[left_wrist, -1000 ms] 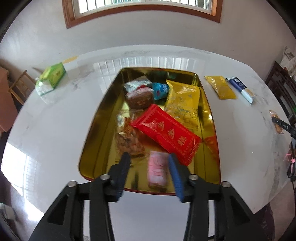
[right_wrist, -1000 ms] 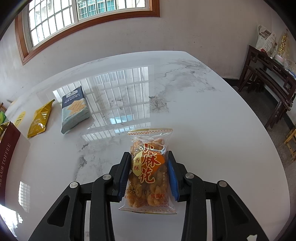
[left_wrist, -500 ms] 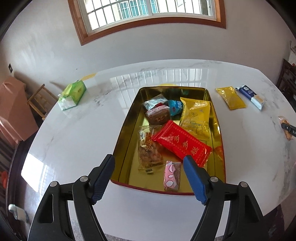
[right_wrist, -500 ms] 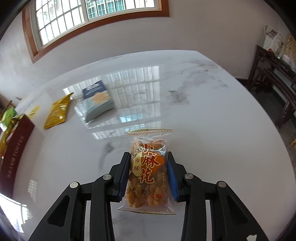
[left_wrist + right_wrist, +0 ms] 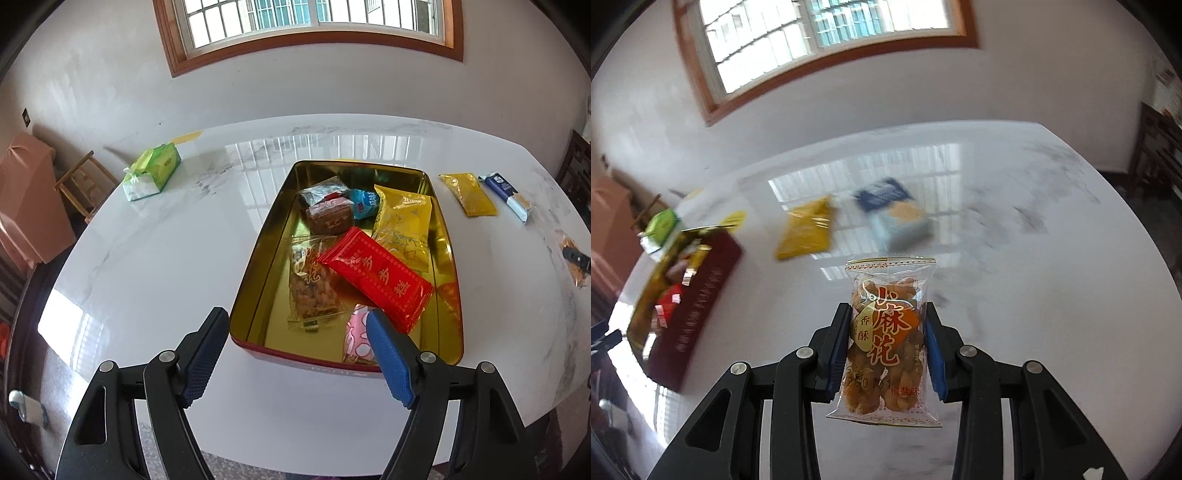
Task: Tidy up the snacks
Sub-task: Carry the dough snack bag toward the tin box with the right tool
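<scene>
A gold tin tray (image 5: 258,258) with red outer walls sits on the white marble table and holds several snack packets, among them a red packet (image 5: 376,277), a yellow bag (image 5: 402,221) and a pink packet (image 5: 354,338). My left gripper (image 5: 295,354) hangs open above the tray's near edge, nothing between its pads. My right gripper (image 5: 886,347) is shut on a clear packet of fried dough twists (image 5: 886,332), held above the table. In the right wrist view the tray (image 5: 690,295) lies to the left, blurred.
A yellow packet (image 5: 469,194) and a blue-white packet (image 5: 506,192) lie on the table right of the tray; the same yellow packet (image 5: 807,229) and blue-white packet (image 5: 894,214) show blurred in the right wrist view. A green tissue pack (image 5: 151,171) sits at far left. Wooden furniture (image 5: 1156,155) stands beyond the table's right edge.
My left gripper has let go of the pink packet in the tray, opened wide and drawn back. My right gripper has swung left with the dough-twist packet; the tray has come into its view.
</scene>
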A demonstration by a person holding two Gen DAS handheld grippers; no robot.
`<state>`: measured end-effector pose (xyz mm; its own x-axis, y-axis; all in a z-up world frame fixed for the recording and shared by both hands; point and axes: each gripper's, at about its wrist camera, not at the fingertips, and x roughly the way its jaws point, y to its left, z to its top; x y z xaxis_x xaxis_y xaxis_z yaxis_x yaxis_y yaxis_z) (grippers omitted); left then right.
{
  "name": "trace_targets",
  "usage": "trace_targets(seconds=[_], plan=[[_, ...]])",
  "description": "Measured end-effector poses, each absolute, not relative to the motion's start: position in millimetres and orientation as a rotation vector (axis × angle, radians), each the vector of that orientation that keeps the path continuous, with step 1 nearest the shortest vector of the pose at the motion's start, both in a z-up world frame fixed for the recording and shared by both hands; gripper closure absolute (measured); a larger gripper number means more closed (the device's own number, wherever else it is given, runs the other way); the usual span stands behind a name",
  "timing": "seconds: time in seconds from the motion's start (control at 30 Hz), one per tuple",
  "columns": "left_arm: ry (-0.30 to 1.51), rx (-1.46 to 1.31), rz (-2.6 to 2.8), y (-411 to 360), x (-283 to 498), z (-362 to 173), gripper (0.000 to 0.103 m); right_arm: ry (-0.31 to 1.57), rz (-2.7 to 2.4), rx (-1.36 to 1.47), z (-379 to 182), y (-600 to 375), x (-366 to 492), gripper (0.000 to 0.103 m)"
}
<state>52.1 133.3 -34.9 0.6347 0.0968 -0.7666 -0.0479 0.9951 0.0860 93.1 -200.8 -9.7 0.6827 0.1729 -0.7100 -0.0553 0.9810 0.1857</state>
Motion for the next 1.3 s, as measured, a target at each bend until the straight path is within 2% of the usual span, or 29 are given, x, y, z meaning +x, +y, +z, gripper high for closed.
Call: trace_targets(seconds=[0.33,0.6,0.7,0.97,1.3], plan=[[0.89,0.019,0.11,155,44,-35,0.024,0.806,0.461,0.077,30,-62,112,0.068],[0.901,-0.029,0.121,176,41,-38,0.022,0.909,0.619,0.013,8,38,148,0.068],[0.906,0.004,0.132,176,41,-38,0.017,0.968,0.627,0.019,-8,62,163,0.068],[0.888,0.054,0.157,179,40,-36,0.016,1.027,0.599,-0.027,-27,103,186,0.068],[0.901,0.068,0.153,181,44,-41,0.016,1.014,0.592,-0.03,-27,112,192,0.067]])
